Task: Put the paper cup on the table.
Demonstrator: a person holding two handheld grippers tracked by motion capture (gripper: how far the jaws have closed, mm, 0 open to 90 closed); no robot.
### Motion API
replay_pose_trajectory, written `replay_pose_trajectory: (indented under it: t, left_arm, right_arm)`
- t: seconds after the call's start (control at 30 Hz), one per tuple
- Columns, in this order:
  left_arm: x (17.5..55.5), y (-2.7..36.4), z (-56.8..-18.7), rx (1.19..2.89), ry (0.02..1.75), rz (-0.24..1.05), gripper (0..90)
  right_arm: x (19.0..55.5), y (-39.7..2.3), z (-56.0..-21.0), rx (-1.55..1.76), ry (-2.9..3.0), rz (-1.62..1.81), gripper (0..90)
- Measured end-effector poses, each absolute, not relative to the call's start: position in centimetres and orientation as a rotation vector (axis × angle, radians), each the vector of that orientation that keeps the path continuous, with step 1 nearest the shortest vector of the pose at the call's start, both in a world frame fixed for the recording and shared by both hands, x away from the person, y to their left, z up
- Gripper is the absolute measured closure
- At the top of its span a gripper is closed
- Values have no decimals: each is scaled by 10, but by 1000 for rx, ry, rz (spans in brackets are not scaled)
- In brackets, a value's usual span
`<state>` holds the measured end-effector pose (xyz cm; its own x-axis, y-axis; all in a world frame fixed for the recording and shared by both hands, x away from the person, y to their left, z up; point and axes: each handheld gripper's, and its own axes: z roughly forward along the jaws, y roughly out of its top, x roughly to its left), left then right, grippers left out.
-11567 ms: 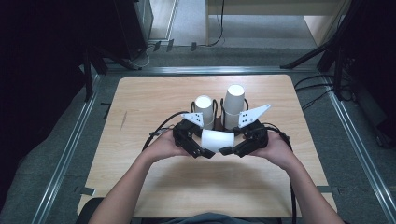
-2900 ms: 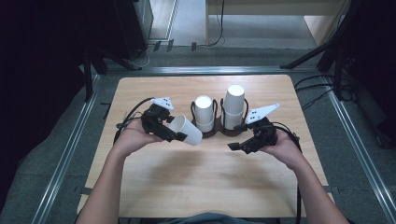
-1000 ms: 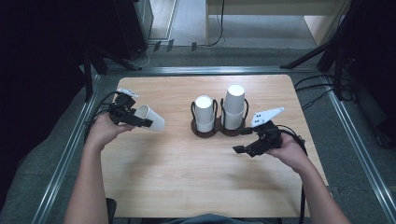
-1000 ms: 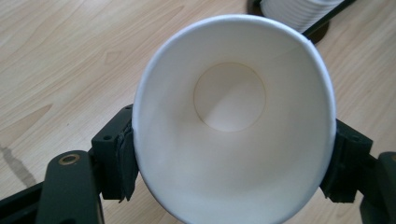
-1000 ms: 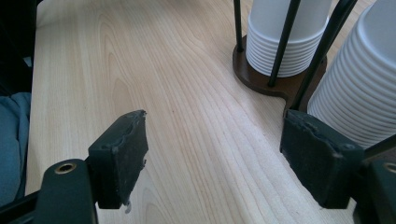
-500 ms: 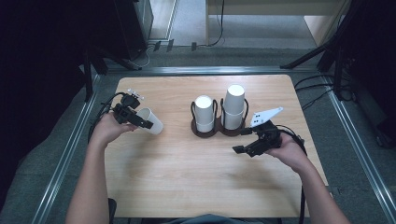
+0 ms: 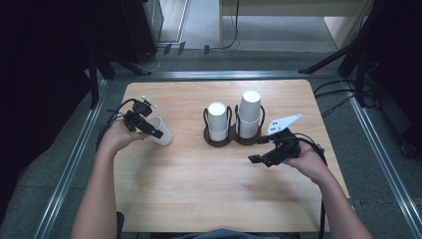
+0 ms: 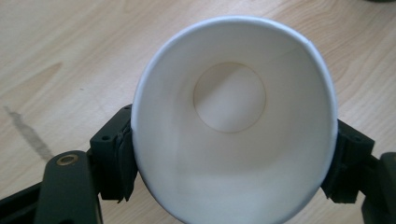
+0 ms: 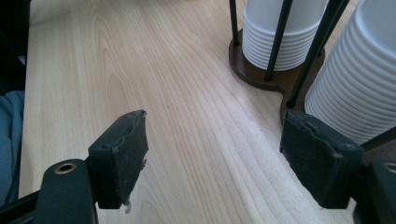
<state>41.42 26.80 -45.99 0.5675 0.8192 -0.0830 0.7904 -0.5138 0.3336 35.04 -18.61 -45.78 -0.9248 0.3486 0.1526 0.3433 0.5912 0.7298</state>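
A: Left tool [image 7: 149, 130]?

B: Clamped on a white paper cup [image 7: 160, 130], one jaw on each side of the wall near the rim. In the left gripper view the cup's [image 8: 233, 121] open mouth faces the camera and its side is squeezed slightly oval. Cup sits tilted at the left part of the wooden surface [image 7: 199, 189], well apart from the holder.

A: Right tool [image 7: 261, 158]?

B: Jaws wide apart, nothing between them, low over the surface just in front of the dark two-ring holder [image 7: 234, 139].

A: Holder contents?

B: Two stacks of white cups [image 7: 217, 119], upside down, the right stack [image 7: 249, 113] taller.
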Motion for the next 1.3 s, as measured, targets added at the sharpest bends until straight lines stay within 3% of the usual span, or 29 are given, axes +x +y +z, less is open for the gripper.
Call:
replay_pose_trajectory:
  t: [0.83, 1.3]
  left_arm:
    - [413, 257, -455, 2491, 1291, 178, 196]
    - [413, 256, -456, 2556, 1371, 214, 196]
  right_arm:
    - [351, -187, -457, 616, 2792, 1283, 233]
    - [351, -187, -457, 613, 2791, 1283, 234]
